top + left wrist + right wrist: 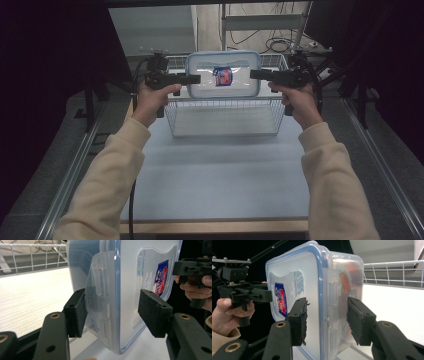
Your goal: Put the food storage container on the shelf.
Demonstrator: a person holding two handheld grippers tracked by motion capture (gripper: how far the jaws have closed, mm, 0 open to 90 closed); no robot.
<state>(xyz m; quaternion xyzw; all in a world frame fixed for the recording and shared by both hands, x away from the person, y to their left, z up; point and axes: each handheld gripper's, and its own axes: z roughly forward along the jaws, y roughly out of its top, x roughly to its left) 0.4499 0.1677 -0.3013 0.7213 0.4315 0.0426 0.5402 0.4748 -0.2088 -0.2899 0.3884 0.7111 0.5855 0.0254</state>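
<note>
Two grippers, left [192, 78] and right [256, 74], each pinching one end of a lidded plastic box [223, 75] between its jaws.

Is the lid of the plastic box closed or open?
Closed. The blue-rimmed lid sits flush on the plastic box, and in the left gripper view its side latch lies folded down against the wall.

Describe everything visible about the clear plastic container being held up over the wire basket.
The container is a clear, rounded-rectangular plastic box with a blue-rimmed lid, flip latches on its short ends and a red-and-blue label on the lid. Something orange shows faintly through its wall. It is held in the air, lid facing the person, above the white wire basket. The left gripper and right gripper each clamp one latched end.
</note>
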